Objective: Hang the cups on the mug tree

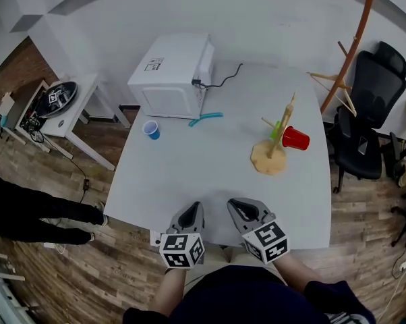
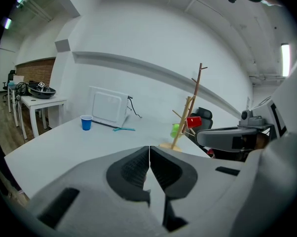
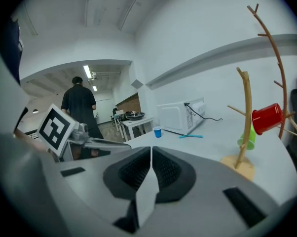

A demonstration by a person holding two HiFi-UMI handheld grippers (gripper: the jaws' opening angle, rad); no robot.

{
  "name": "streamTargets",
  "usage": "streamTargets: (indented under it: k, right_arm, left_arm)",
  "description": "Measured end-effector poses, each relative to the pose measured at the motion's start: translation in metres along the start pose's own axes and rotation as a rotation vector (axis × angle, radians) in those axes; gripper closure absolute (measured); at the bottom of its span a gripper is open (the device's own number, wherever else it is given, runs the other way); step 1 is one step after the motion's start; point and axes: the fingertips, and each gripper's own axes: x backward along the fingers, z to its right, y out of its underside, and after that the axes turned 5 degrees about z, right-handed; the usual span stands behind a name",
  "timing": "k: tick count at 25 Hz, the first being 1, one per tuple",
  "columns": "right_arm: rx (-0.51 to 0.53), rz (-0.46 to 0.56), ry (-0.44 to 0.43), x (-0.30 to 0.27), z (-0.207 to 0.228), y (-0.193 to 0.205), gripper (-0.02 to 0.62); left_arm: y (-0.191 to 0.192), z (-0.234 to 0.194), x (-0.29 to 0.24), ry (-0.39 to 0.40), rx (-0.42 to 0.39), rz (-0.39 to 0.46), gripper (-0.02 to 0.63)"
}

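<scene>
A wooden mug tree [image 1: 276,144] stands on the right half of the grey table [image 1: 189,181]. A red cup [image 1: 295,138] hangs on its right peg and a green cup [image 1: 276,129] hangs behind the stem. A blue cup [image 1: 151,129] stands upright on the table's left part, in front of the microwave. Both grippers hover side by side over the near table edge, far from the cups. My left gripper [image 1: 194,207] is shut and empty, jaws meeting [image 2: 149,149]. My right gripper [image 1: 235,204] is shut and empty too [image 3: 151,149]. The tree [image 3: 244,125], red cup [image 3: 267,117] and blue cup [image 2: 86,122] show ahead.
A white microwave [image 1: 172,75] sits at the table's back left with a black cable [image 1: 226,78]. A teal tool [image 1: 205,118] lies before it. A black office chair [image 1: 368,106] and coat stand [image 1: 355,46] are at right; a small white side table [image 1: 61,110] at left. A person [image 3: 79,107] stands beyond.
</scene>
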Motion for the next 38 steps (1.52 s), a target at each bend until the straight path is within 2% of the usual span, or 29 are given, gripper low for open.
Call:
streamTargets:
  k: [8, 20, 38]
  right_arm:
    - [-0.002, 0.01, -0.056, -0.007, -0.015, -0.001, 0.561]
    - [0.003, 0.04, -0.051, -0.043, -0.021, -0.025, 0.561]
    - [0.014, -0.023, -0.106, -0.091, -0.04, -0.023, 0.561]
  left_arm:
    - [0.002, -0.023, 0.001, -0.048, 0.015, 0.007, 0.586]
    - [-0.013, -0.089, -0.015, -0.065, 0.017, 0.002, 0.586]
    - [-0.022, -0.166, -0.06, -0.117, 0.026, -0.012, 0.584]
